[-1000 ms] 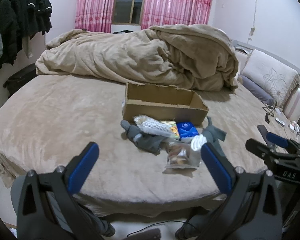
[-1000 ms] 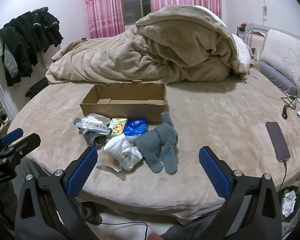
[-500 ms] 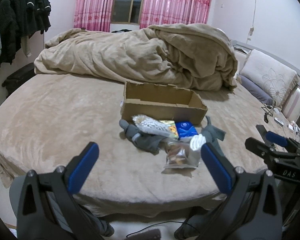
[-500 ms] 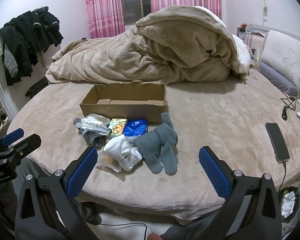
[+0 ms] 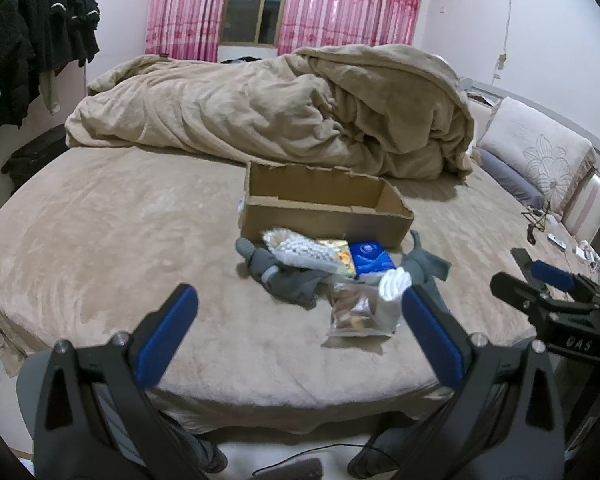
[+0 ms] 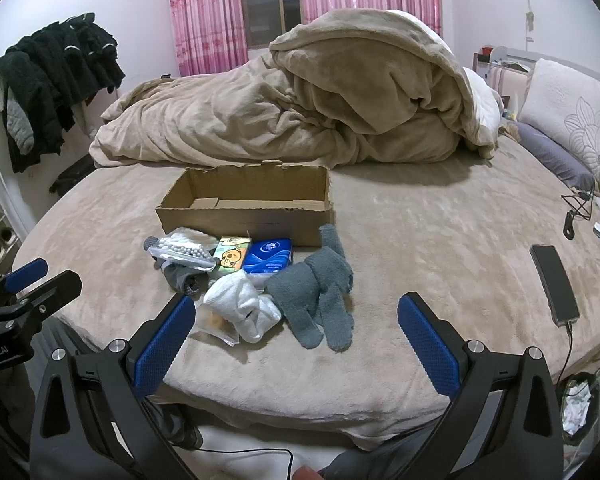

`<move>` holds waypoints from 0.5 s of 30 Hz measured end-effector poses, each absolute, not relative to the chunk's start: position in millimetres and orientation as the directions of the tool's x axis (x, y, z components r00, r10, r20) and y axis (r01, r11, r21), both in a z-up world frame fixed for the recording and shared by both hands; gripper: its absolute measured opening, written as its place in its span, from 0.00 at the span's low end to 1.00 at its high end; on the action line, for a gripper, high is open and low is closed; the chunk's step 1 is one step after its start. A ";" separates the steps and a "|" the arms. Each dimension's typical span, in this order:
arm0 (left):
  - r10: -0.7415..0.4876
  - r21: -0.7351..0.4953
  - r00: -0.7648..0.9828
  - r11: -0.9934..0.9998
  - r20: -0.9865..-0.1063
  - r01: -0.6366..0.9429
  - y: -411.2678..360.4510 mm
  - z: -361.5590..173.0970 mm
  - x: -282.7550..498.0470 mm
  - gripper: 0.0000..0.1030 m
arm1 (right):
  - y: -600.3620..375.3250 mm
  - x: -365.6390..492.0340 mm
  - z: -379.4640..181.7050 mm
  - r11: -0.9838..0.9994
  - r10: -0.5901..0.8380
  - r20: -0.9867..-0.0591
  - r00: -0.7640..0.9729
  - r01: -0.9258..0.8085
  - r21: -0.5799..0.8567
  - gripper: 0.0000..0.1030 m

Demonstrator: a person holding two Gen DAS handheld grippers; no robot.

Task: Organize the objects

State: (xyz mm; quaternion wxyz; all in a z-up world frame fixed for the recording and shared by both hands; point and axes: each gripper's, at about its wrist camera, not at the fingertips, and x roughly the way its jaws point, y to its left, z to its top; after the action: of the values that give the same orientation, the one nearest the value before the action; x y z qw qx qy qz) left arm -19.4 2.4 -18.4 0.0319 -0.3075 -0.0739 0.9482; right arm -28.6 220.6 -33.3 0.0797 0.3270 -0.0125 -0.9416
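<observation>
An open, empty cardboard box (image 6: 244, 204) (image 5: 324, 210) sits on the tan bed. In front of it lie a bag of white beads (image 6: 182, 248), a green snack packet (image 6: 232, 254), a blue tissue pack (image 6: 268, 258) (image 5: 370, 256), a dark grey sock (image 5: 284, 276), white socks (image 6: 242, 306), grey gloves (image 6: 320, 292) and a clear snack bag (image 5: 354, 312). My left gripper (image 5: 300, 336) is open and empty, short of the pile at the bed's front edge. My right gripper (image 6: 296, 344) is open and empty, just short of the gloves.
A crumpled tan duvet (image 6: 300, 108) fills the back of the bed. A black phone on a cable (image 6: 554, 284) lies at the right, pillows (image 6: 568, 120) beyond it. Dark clothes (image 6: 52, 84) hang at the left wall. The bed edge drops to the floor below both grippers.
The left view has shifted slightly, so the pile sits a touch more to the left. The right gripper has not visibly moved. Both stay open.
</observation>
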 end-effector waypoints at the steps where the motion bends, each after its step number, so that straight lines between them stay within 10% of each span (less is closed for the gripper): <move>1: 0.109 -0.162 -0.809 -0.987 -0.577 -0.017 2.5 -18.4 -19.7 1.00 | 220.7 -28.7 -33.2 -0.987 -0.158 -0.615 -0.773 0.142 0.076 1.00; 15: 0.109 -0.162 -0.806 -0.987 -0.582 -0.017 4.7 -19.6 -22.3 1.00 | 221.1 -28.4 -33.3 -0.987 -0.160 -0.616 -0.772 0.142 0.078 1.00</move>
State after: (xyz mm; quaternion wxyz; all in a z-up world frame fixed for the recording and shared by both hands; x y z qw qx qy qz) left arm -22.3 4.7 -19.6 0.0334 -0.3100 -0.0745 0.9472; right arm -28.4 221.1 -33.3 0.0802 0.3283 -0.0134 -0.9411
